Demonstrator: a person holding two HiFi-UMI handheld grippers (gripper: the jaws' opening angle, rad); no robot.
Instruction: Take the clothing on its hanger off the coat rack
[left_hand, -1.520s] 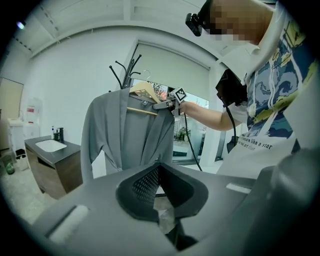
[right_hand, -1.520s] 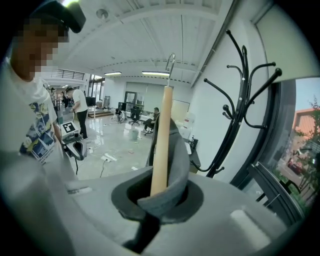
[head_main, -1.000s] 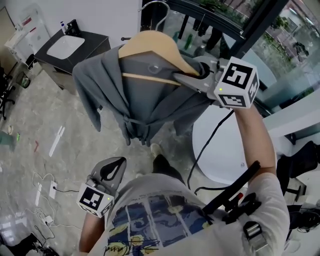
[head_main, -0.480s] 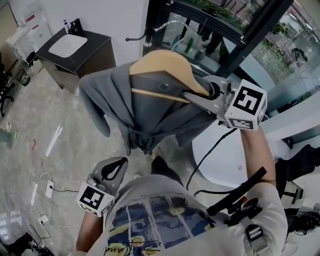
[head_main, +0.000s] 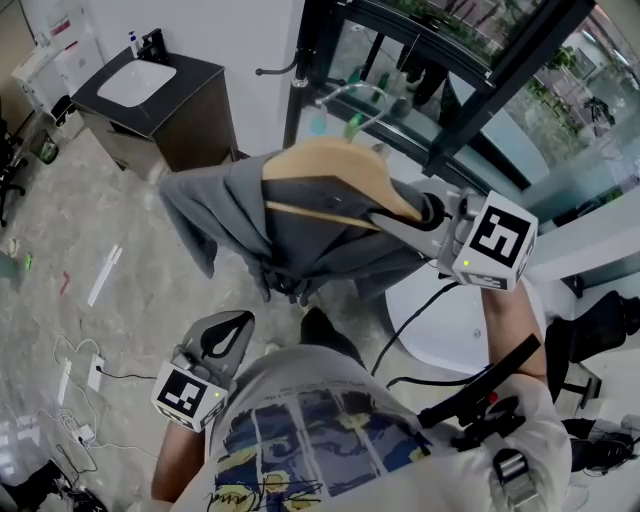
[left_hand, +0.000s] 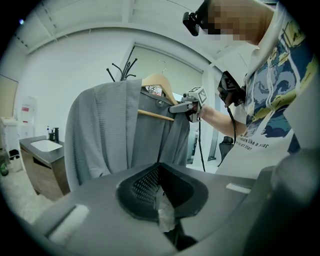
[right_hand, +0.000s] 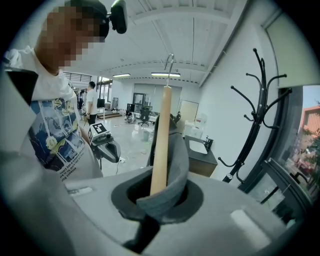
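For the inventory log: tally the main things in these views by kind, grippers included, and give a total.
Grey garment: 1
Wooden hanger: 1
Coat rack: 1
Sink cabinet: 1
Grippers: 2, the left gripper and the right gripper
Total: 6

grey robe (head_main: 300, 232) on wooden hanger (head_main: 332, 166)

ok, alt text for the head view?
Seen from above, the right tongs clamp one end of a wooden hanger draped with a grey garment, held beside the black coat rack. The left tongs sit low, shut and empty.
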